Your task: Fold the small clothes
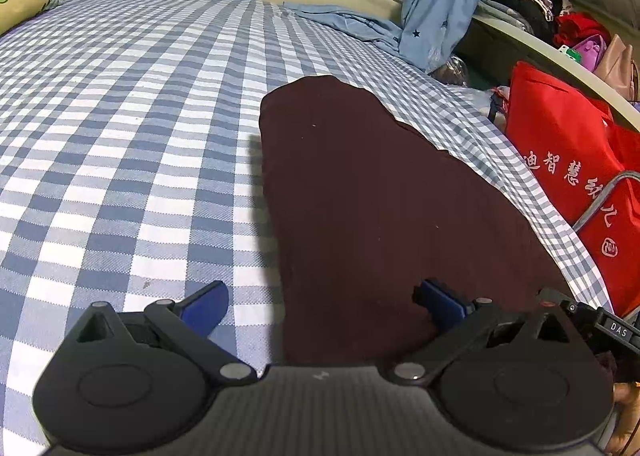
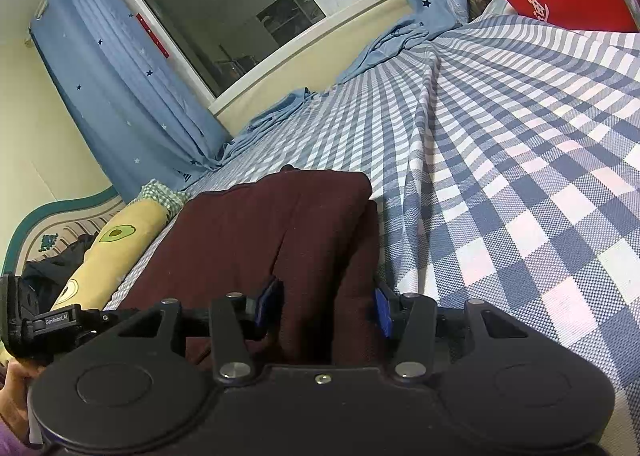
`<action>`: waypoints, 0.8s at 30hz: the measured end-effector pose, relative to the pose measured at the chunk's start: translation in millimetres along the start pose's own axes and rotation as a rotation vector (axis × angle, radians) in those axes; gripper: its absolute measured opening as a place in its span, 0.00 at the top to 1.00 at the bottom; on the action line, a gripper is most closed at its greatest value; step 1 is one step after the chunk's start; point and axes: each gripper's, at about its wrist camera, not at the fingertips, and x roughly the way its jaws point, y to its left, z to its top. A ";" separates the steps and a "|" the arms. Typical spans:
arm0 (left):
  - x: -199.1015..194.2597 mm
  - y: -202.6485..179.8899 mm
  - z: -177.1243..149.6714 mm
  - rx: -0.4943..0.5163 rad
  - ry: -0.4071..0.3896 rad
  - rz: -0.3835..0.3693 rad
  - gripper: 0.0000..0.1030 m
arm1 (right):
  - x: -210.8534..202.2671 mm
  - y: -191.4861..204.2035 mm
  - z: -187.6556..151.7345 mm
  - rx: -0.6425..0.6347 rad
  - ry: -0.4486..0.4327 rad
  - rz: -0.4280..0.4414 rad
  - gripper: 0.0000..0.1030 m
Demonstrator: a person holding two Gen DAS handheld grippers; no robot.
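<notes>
A dark maroon garment (image 1: 360, 196) lies folded on a blue checked bed (image 1: 120, 116). The left hand-held gripper (image 1: 320, 304) hovers spread above its edge; the right hand-held gripper (image 2: 324, 304) pinches a thick fold.

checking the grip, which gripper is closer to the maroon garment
Right. The right gripper pinches a fold of the maroon garment; the left gripper hovers open over its edge.
</notes>
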 end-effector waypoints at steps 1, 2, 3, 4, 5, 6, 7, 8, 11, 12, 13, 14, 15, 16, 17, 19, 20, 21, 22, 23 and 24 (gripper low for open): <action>0.4 -0.3 0.1 0.004 0.000 0.000 0.00 | -0.1 -0.3 0.1 0.002 0.000 0.002 0.51; 1.0 -0.8 0.5 0.009 0.001 0.001 0.00 | -0.2 -0.8 0.0 0.005 -0.001 0.004 0.51; 1.8 -1.0 0.5 0.012 0.001 0.001 0.00 | -0.3 -0.8 0.1 0.007 -0.002 0.006 0.51; 2.6 -1.3 0.7 0.016 0.002 0.000 0.00 | -0.4 -0.8 0.1 0.009 -0.002 0.007 0.51; 3.3 -1.3 1.0 0.019 0.002 0.000 0.00 | -0.4 -1.2 0.2 0.010 -0.003 0.008 0.51; 4.0 -1.2 1.2 0.023 0.002 -0.002 0.00 | -0.2 -0.8 0.1 0.011 -0.003 0.009 0.51; 4.7 -1.6 1.3 0.026 0.002 -0.003 0.00 | -0.2 -2.0 0.2 0.012 -0.003 0.010 0.51; 5.3 -1.7 1.3 0.030 0.000 -0.004 0.00 | -0.2 -2.9 0.4 0.013 -0.003 0.011 0.51; 6.5 -1.7 1.2 0.037 -0.003 -0.007 0.00 | 0.0 -3.1 0.6 0.013 -0.003 0.011 0.51; 6.9 -1.7 1.2 0.039 -0.004 -0.008 0.00 | 0.0 -3.1 0.6 0.012 -0.003 0.011 0.51; 7.3 -1.8 1.2 0.041 -0.005 -0.009 0.00 | 0.0 -3.3 0.6 0.013 -0.003 0.012 0.51; 7.4 -1.7 1.3 0.043 -0.006 -0.010 0.00 | -0.1 -3.1 0.5 0.015 -0.004 0.013 0.51; 7.5 -1.8 1.3 0.046 -0.006 -0.010 0.00 | 0.1 -3.0 0.4 0.016 -0.004 0.015 0.51; 7.5 -1.7 1.3 0.048 -0.005 -0.011 0.00 | 0.0 -4.6 0.5 0.017 -0.004 0.016 0.50; 7.4 -1.8 1.1 0.051 -0.005 -0.013 0.00 | 0.0 -5.2 0.6 0.018 -0.004 0.017 0.50; 8.3 -1.7 2.3 0.059 -0.002 -0.016 0.00 | 0.1 -5.6 0.8 0.019 -0.004 0.019 0.50; 8.8 -1.5 2.8 0.063 -0.001 -0.018 0.00 | 0.0 -5.9 0.8 0.021 -0.004 0.020 0.50; 9.5 -1.5 3.0 0.067 0.000 -0.019 0.00 | -0.1 -6.4 1.0 0.022 -0.005 0.022 0.50; 10.4 -1.7 3.0 0.071 -0.001 -0.020 0.00 | -0.2 -7.5 1.1 0.026 -0.005 0.027 0.49; 11.2 -1.8 2.9 0.075 -0.004 -0.021 0.00 | -0.4 -9.4 1.3 0.033 -0.006 0.033 0.49; 12.0 -2.2 2.6 0.077 -0.006 -0.019 0.00 | -0.6 -11.2 1.5 0.041 -0.007 0.039 0.49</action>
